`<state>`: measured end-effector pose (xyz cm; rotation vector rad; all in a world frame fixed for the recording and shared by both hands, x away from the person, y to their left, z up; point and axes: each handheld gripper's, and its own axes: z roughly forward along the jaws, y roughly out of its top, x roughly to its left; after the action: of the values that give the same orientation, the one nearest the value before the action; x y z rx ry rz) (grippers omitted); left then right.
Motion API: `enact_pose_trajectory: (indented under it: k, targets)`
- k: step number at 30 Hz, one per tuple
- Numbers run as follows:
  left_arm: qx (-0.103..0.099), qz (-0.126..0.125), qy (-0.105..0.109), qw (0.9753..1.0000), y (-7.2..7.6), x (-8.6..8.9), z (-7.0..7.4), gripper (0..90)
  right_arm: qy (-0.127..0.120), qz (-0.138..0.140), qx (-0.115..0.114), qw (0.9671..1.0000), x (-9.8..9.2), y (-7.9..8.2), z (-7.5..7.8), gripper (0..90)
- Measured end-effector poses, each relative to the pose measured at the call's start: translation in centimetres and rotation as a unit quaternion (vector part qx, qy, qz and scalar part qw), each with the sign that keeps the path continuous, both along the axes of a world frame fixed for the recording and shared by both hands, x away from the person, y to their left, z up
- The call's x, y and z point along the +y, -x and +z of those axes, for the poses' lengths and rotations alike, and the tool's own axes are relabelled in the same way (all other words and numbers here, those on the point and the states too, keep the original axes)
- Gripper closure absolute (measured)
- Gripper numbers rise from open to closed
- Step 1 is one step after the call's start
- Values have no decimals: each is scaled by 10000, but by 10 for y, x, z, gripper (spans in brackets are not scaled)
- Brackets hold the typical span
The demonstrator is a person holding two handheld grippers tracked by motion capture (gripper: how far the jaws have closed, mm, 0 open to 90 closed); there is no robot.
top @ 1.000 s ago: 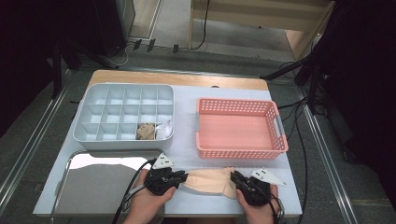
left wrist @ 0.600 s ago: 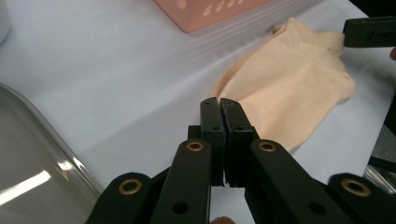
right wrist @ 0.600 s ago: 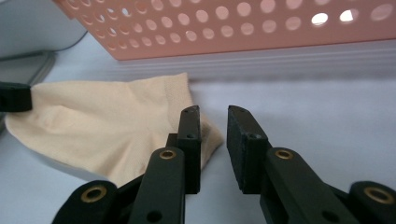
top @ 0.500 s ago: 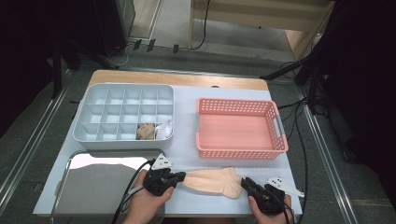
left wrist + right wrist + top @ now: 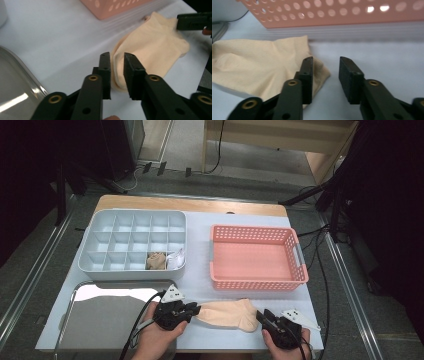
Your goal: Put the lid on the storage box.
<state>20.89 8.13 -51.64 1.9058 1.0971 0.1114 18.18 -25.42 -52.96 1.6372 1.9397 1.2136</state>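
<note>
High view: flat peach cotton sock lies on the white table near its front edge, between the left hand-held gripper and right hand-held gripper, below the pink perforated basket

Left gripper view: jaws slightly apart, straddling the sock's cuff edge, not clamped

Right gripper view: jaws apart, one jaw over the toe corner

Judged soft, light, limp; best pinched at cuff and toe
</note>
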Motion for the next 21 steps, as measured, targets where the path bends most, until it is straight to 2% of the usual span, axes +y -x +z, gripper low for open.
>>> enact_pose_trajectory:
  k: [2, 4, 6, 9, 12, 13, 16, 17, 21]
  targets:
    - [-151, 101, 51, 9998, 2, 0, 4, 700, -117, 40, 40, 9999, -1, 0, -3, 604]
    - [-220, 181, 43, 9996, 3, 0, 6, 686, -217, 124, 59, 9997, 0, 1, -3, 631]
    - [-368, 222, 6, 9991, 6, -2, 10, 684, -217, 218, 51, 9995, 5, 2, -4, 642]
    - [-491, 174, 22, 9986, 9, -10, 13, 701, -50, 227, 1, 9997, 11, 3, -5, 679]
    - [-535, 28, -60, 9985, 10, -26, 13, 732, -111, 179, 36, 9998, 10, 2, -5, 744]
    - [-544, -87, -107, 9984, 11, -36, 13, 747, -146, 126, 90, 9998, 10, 2, -5, 780]
    - [-493, -205, -279, 9982, 9, -55, 9, 769, -235, 141, 135, 9995, 10, 2, -5, 839]
    - [-357, -245, -298, 9986, 5, -63, 6, 771, -256, 155, 127, 9995, 10, 1, -5, 845]
    - [-137, -358, -391, 9985, -1, -76, -2, 768, -432, 200, 155, 9987, 10, 0, -3, 855]
